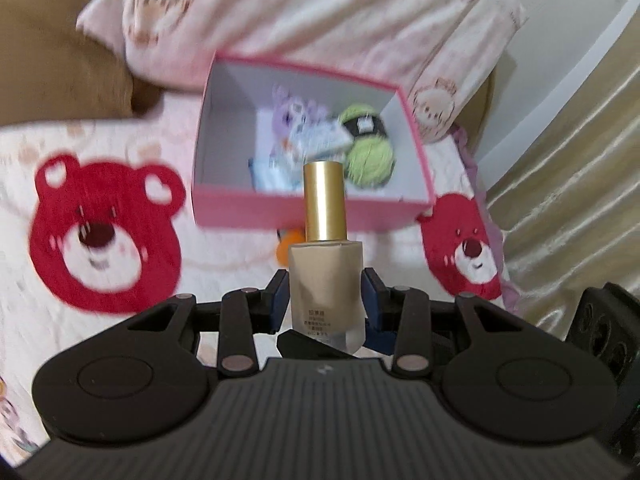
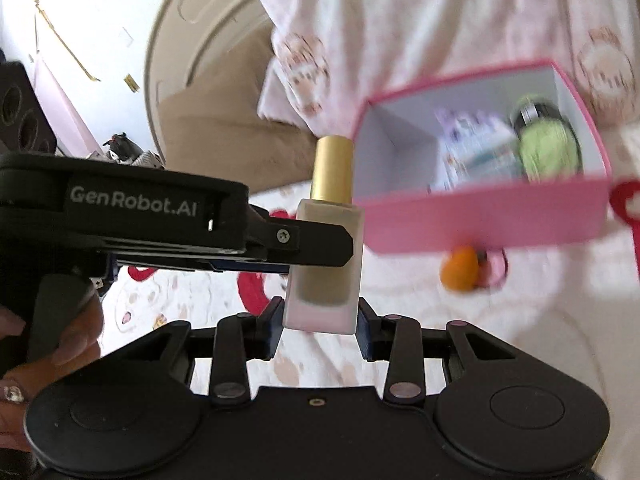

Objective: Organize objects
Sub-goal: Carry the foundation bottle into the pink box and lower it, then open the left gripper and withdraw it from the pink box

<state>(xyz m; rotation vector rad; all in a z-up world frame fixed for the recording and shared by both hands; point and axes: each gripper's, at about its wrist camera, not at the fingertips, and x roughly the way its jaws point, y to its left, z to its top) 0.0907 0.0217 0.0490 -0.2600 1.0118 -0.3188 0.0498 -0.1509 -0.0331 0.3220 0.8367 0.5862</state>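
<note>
A beige glass bottle [image 1: 326,280] with a gold cap stands upright between both grippers above the bed. My left gripper [image 1: 325,300] is shut on its body; in the right wrist view it comes in from the left [image 2: 320,246] across the bottle [image 2: 326,276]. My right gripper [image 2: 319,326] has its pads at the bottle's base on both sides. An open pink box [image 1: 304,208] lies ahead on the bed, holding green yarn [image 1: 370,160] and a purple and white packet [image 1: 304,132]. The box also shows in the right wrist view [image 2: 488,220].
A small orange object [image 2: 460,268] lies on the bedsheet just in front of the box, and also shows in the left wrist view [image 1: 288,240]. Pink bear-print pillows [image 1: 320,12] sit behind the box. A curtain [image 1: 568,200] hangs at right.
</note>
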